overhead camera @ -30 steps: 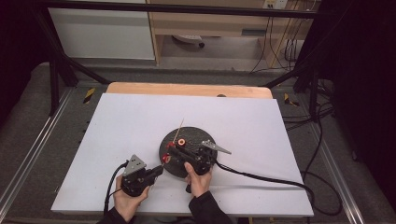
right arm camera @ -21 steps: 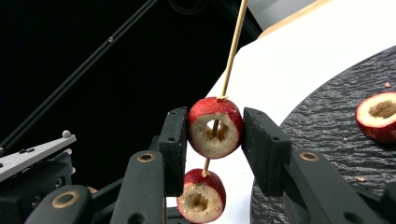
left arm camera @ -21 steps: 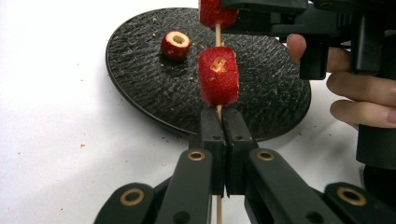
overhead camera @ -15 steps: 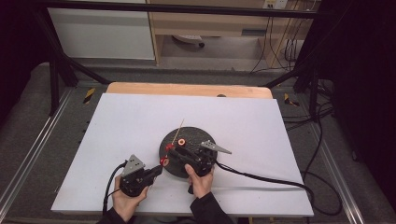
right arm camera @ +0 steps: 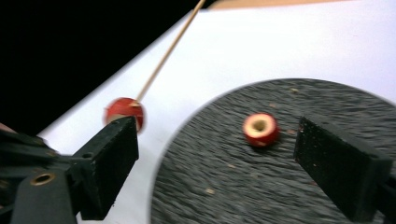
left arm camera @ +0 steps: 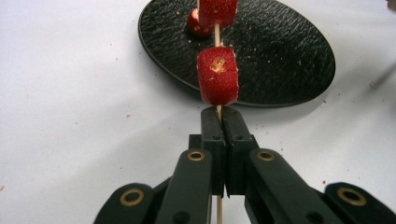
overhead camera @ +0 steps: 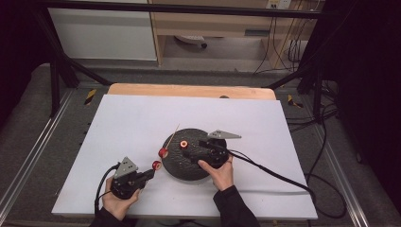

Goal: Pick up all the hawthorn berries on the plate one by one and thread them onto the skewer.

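Left hand-held gripper (overhead camera: pixel 147 174): sits at the near left of the white tabletop (overhead camera: pixel 127 123); its jaws are pressed together and clamped on the lower end of the skewer (left arm camera: pixel 217 112).
Skewer: a thin wooden stick that runs from between the left jaws up and away over the near left edge of the plate (overhead camera: pixel 189 165), tilted above the tabletop.
Lower fruit piece (left arm camera: pixel 218 74): red, threaded on the skewer just beyond the left jaw tips, close to them but not between them.
Upper fruit piece (left arm camera: pixel 217 9): red, farther along the same stick, above the plate's rim.
Plate: black, round, rough-textured, lying between the two hand-held grippers.
Loose fruit piece (right arm camera: pixel 260 129): red ring with a pale hollow middle, lying on the plate ahead of the right jaws, in line with the gap and touched by neither.
Right hand-held gripper (right arm camera: pixel 217 161): above the right part of the plate; its jaws have just been opening and stand wide apart with nothing held.
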The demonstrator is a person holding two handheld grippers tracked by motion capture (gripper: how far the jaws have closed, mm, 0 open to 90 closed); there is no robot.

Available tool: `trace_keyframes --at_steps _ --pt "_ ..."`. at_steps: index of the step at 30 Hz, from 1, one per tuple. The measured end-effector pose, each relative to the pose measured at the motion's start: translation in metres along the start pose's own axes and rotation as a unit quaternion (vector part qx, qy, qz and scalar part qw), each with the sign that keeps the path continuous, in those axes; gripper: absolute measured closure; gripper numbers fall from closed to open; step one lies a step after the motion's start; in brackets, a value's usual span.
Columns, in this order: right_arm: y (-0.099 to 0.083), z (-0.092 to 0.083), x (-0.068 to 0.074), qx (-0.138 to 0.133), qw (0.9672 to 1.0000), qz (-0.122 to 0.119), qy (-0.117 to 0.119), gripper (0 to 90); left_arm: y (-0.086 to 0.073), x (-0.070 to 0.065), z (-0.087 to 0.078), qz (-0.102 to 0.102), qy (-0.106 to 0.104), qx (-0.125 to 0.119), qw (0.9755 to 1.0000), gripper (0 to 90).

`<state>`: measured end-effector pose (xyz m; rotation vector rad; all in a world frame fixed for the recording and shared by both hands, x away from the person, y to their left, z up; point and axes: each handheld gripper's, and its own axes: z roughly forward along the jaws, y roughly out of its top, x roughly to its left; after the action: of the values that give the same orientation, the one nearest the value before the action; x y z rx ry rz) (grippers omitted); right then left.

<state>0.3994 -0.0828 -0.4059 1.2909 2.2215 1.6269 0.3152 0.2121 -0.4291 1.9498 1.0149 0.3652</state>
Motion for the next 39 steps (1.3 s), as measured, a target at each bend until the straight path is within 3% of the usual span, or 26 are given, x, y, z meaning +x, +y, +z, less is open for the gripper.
trace_keyframes --at_steps 3,5,10,13,16,18,21,24,29,39 --pt "0.01 0.004 -0.005 0.042 0.9988 -0.022 -0.013 12.4 0.0 0.003 -0.001 0.001 0.0 0.002 1.0 88.8" --pt "0.017 0.008 -0.006 0.073 0.9963 -0.04 -0.019 11.8 -0.001 0.004 -0.002 0.005 0.003 0.005 1.0 88.7" --pt "0.031 0.023 -0.007 0.151 0.9825 -0.099 -0.047 13.0 -0.002 0.006 -0.004 0.013 0.007 0.012 0.9998 88.7" --pt "0.037 0.032 -0.008 0.175 0.9768 -0.113 -0.052 16.0 -0.002 0.007 -0.004 0.014 0.009 0.015 0.9998 88.7" --pt "0.043 0.044 -0.01 0.206 0.9683 -0.129 -0.061 19.8 -0.002 0.009 -0.004 0.014 0.011 0.018 0.9997 88.7" --pt "0.046 0.05 -0.009 0.22 0.9644 -0.133 -0.062 22.6 -0.002 0.009 -0.004 0.015 0.013 0.02 0.9996 88.7" --pt "0.05 0.059 -0.01 0.23 0.9626 -0.131 -0.057 27.4 -0.002 0.01 -0.004 0.013 0.014 0.021 0.9996 88.7" --pt "0.052 0.068 -0.01 0.245 0.9577 -0.137 -0.064 32.7 -0.002 0.01 -0.004 0.012 0.015 0.021 0.9996 88.7" --pt "0.053 0.082 -0.009 0.26 0.9541 -0.135 -0.062 37.8 -0.002 0.01 -0.004 0.011 0.016 0.02 0.9996 88.7" --pt "0.053 0.098 -0.016 0.277 0.9528 -0.109 -0.059 50.3 -0.002 0.01 -0.004 0.012 0.016 0.02 0.9996 88.6"
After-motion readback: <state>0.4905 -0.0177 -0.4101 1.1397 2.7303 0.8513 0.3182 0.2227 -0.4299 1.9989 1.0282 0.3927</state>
